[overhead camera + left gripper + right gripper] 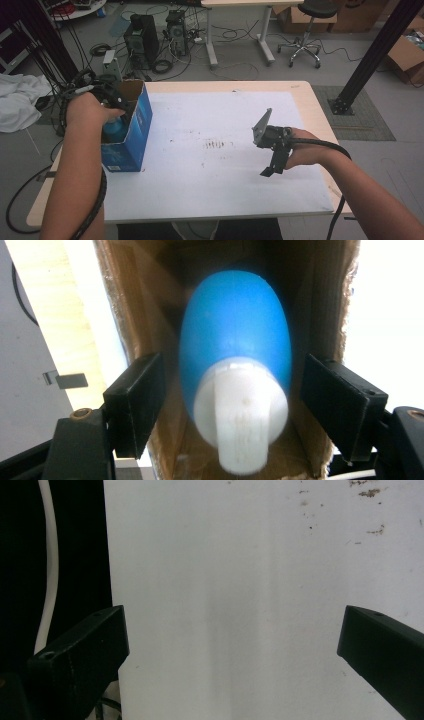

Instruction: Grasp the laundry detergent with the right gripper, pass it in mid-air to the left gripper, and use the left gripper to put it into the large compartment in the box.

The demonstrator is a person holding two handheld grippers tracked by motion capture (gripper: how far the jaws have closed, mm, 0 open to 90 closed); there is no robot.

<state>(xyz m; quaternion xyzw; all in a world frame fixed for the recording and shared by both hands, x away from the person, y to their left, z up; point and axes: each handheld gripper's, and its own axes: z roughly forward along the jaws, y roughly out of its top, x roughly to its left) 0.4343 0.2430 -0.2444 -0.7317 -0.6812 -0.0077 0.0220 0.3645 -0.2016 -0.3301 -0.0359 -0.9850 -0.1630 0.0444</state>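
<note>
A blue cardboard box (135,132) stands open-topped at the left of the white sheet (215,165). Inside it is a blue bottle (235,335) with a white cap (240,415), cap end toward the camera. My left gripper (235,405) hangs over the box mouth, open, one jaw on each side of the bottle with a gap between each pad and it. In the high view the left hand covers that gripper (116,111) above the bottle (114,131). My right gripper (272,167) is open over the bare sheet, nothing between its jaws (232,645).
The box's brown inner walls (145,300) close in on both sides of the bottle. Beyond the table's far edge are computer towers (142,37), cables, a stool (310,25) and a black post (370,55). A white cloth (20,100) lies off the table's left.
</note>
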